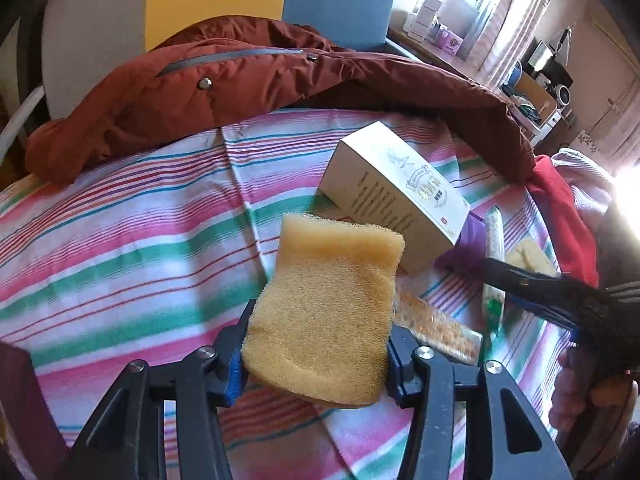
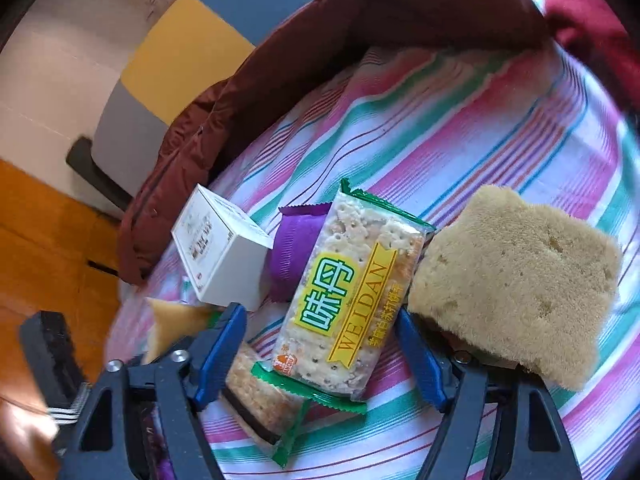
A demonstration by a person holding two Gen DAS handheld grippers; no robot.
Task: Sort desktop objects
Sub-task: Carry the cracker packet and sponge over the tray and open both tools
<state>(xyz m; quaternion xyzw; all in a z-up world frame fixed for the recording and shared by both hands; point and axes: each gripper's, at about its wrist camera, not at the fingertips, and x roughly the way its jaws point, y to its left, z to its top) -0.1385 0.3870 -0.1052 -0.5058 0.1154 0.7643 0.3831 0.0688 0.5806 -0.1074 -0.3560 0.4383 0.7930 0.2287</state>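
Between your left gripper's point(image 1: 316, 360) blue-padded fingers point(image 1: 234, 376) sits one yellow sponge point(image 1: 324, 316), pinched at its near end; its long axis runs away from you, its far end lifted off the striped sheet point(image 1: 120, 240). Your right gripper point(image 2: 320, 356) stands with its fingers point(image 2: 222, 348) apart on either side of a green-edged cracker packet point(image 2: 352, 296), neither pad touching it; the packet's length runs straight away from the gripper.

You have two sponges: the one you hold and a rougher tan sponge point(image 2: 516, 280) lying flat just right of the packet. Count two cracker packets, the second point(image 2: 260, 400) partly under the first and cut off by your left finger. One white box point(image 2: 220, 252) lies tilted, and one purple wrapper point(image 2: 294, 256) is wedged between box and packet, mostly covered. One maroon jacket point(image 1: 240, 88) is heaped along the far edge, with red cloth point(image 1: 560, 216) beside it. Print on the box is too small to read.
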